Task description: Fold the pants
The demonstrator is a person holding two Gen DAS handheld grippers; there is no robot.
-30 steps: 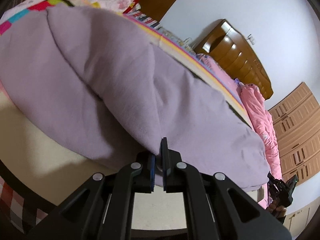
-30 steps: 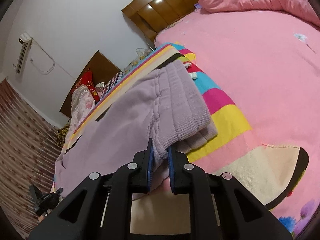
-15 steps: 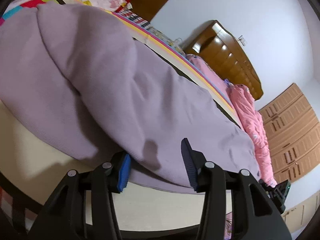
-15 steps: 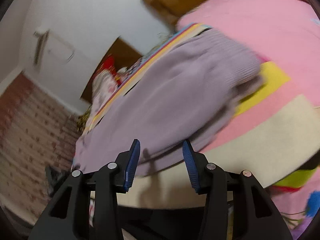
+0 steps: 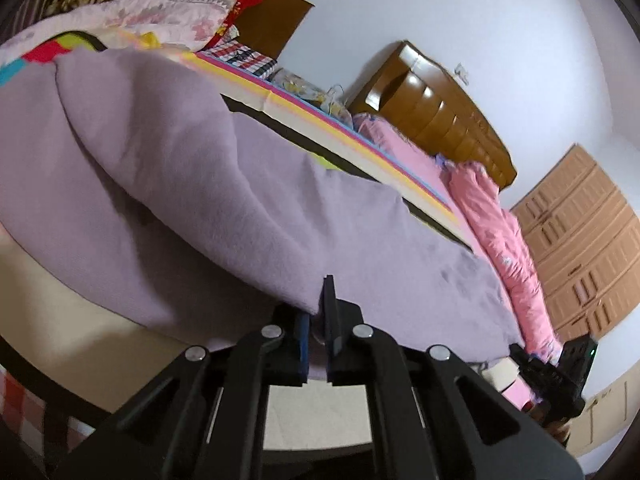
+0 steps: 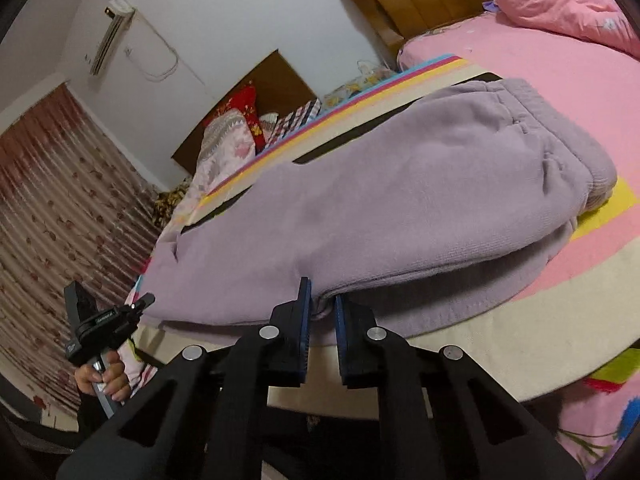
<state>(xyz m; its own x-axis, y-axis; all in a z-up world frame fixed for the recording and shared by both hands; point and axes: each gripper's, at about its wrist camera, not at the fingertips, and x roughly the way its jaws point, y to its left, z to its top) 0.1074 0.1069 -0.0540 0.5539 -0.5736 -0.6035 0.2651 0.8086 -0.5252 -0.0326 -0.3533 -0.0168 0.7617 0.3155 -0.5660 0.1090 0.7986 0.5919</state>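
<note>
Lilac fleece pants (image 5: 240, 200) lie lengthwise on the bed, one leg folded over the other. My left gripper (image 5: 316, 320) is shut on the near edge of the upper leg layer. In the right wrist view the pants (image 6: 400, 200) stretch from the leg ends at left to the ribbed waistband (image 6: 592, 148) at right. My right gripper (image 6: 320, 312) is shut on the near folded edge of the pants around mid-length. The left gripper and the hand holding it also show in the right wrist view (image 6: 100, 320), and the right gripper shows at the left wrist view's edge (image 5: 560, 376).
The bed has a pink sheet (image 6: 540, 60) under a striped multicolour blanket (image 6: 520, 340). A crumpled pink duvet (image 5: 496, 232) lies by the wooden headboard (image 5: 440, 120). Pillows and cushions (image 5: 180, 20) are piled at the far left. A wardrobe (image 5: 580, 240) and curtains (image 6: 52, 200) stand beyond.
Both grippers were shut on the pants a second ago, opened half a second ago, and are now shut again on the near edge, the right one further along towards the legs.
</note>
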